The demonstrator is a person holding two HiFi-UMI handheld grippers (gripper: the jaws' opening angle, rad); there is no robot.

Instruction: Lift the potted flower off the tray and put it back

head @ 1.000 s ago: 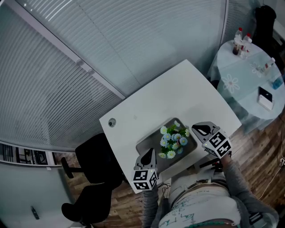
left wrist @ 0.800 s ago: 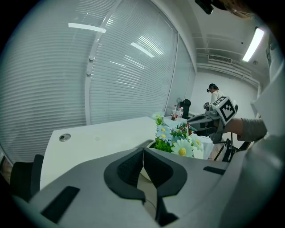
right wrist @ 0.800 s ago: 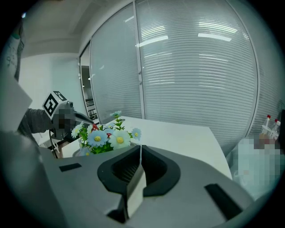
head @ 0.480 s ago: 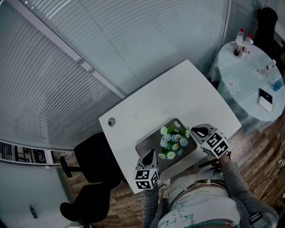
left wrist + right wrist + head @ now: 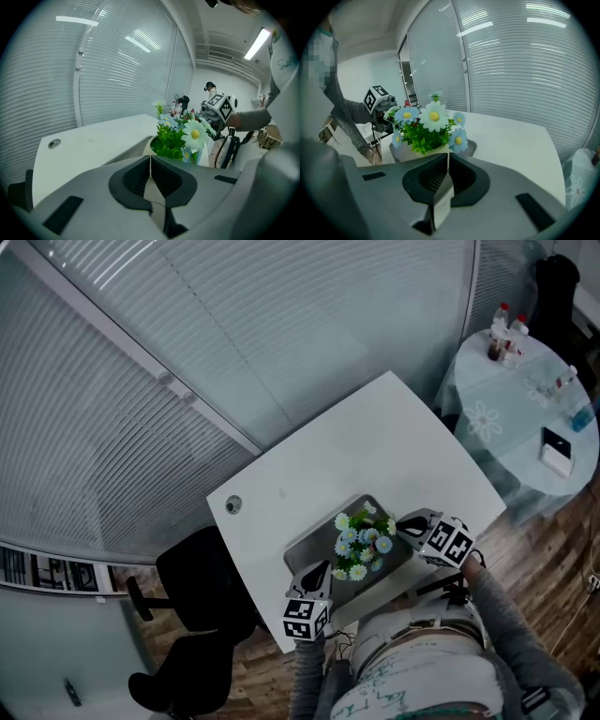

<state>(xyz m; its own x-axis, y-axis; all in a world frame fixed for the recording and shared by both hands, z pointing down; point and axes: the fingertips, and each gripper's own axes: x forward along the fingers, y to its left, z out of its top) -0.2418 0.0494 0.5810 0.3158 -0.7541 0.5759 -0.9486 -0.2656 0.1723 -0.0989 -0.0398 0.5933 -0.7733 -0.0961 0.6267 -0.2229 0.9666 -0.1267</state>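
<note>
Both closed, empty grippers have sunk closer: left gripper (image 5: 317,574) at eight o'clock, right gripper (image 5: 403,524) at two o'clock of the white-and-blue potted flower (image 5: 361,545), which stands on the grey rectangular tray (image 5: 312,547); lifting hasn't begun.

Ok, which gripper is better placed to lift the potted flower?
Right, probably. The potted flower sits almost straight ahead of the right gripper; from the left gripper it lies off to the right. Both are shut and must open first.

Shirt lettering (image 5: 389,697) seemingly unreadable.
</note>
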